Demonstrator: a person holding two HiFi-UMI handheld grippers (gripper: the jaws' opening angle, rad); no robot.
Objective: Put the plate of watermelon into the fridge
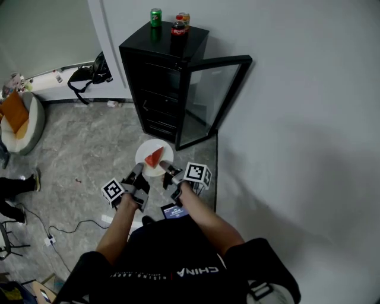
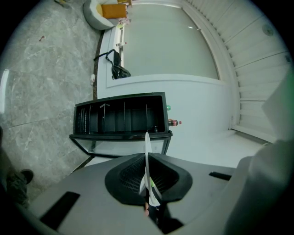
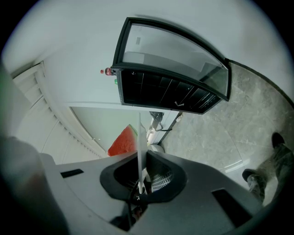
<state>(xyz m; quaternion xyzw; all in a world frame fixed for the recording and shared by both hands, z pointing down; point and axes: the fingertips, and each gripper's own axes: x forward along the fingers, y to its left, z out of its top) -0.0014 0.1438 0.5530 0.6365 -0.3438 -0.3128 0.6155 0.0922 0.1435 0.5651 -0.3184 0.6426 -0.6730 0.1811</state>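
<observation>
A white plate with a red watermelon wedge is held level between both grippers, in front of the black fridge. My left gripper is shut on the plate's near left rim, my right gripper on its near right rim. In the left gripper view the plate shows edge-on between the jaws. In the right gripper view the plate is also edge-on, with the watermelon wedge beside it. The fridge's glass door stands open to the right and dark shelves show inside.
Three drinks stand on the fridge top: a green can, a dark bottle, an orange can. A white wall runs along the right. A black bag lies by the back ledge, a round cushioned seat at the left, cables on the floor.
</observation>
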